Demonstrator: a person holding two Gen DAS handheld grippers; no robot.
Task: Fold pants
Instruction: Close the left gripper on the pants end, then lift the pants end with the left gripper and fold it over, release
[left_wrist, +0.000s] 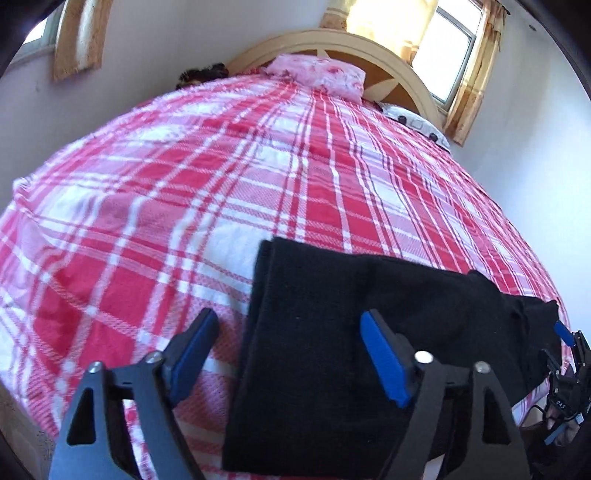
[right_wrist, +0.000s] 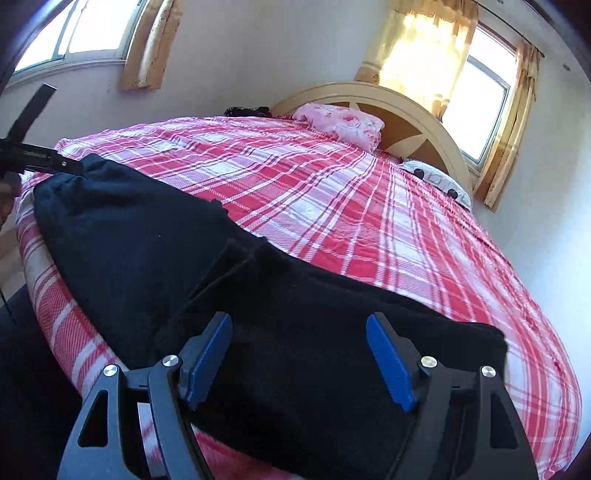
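Black pants (left_wrist: 332, 332) lie across the near edge of a bed with a red and white plaid cover (left_wrist: 221, 166). My left gripper (left_wrist: 290, 325) is open, its blue pads (left_wrist: 384, 362) straddling the pants' left end, holding nothing. In the right wrist view the pants (right_wrist: 147, 251) stretch from far left to the near right. My right gripper (right_wrist: 299, 332) is open just above the pants' right end, empty. The right gripper also shows in the left wrist view (left_wrist: 570, 354) at the far right edge. The left gripper shows in the right wrist view (right_wrist: 40, 158) at the far left.
A pink floral pillow (left_wrist: 321, 75) and a white patterned pillow (left_wrist: 417, 123) lie at the cream headboard (left_wrist: 369, 46). Curtained windows (right_wrist: 480, 92) and white walls stand behind. A dark object (left_wrist: 203, 74) sits at the bed's far left corner.
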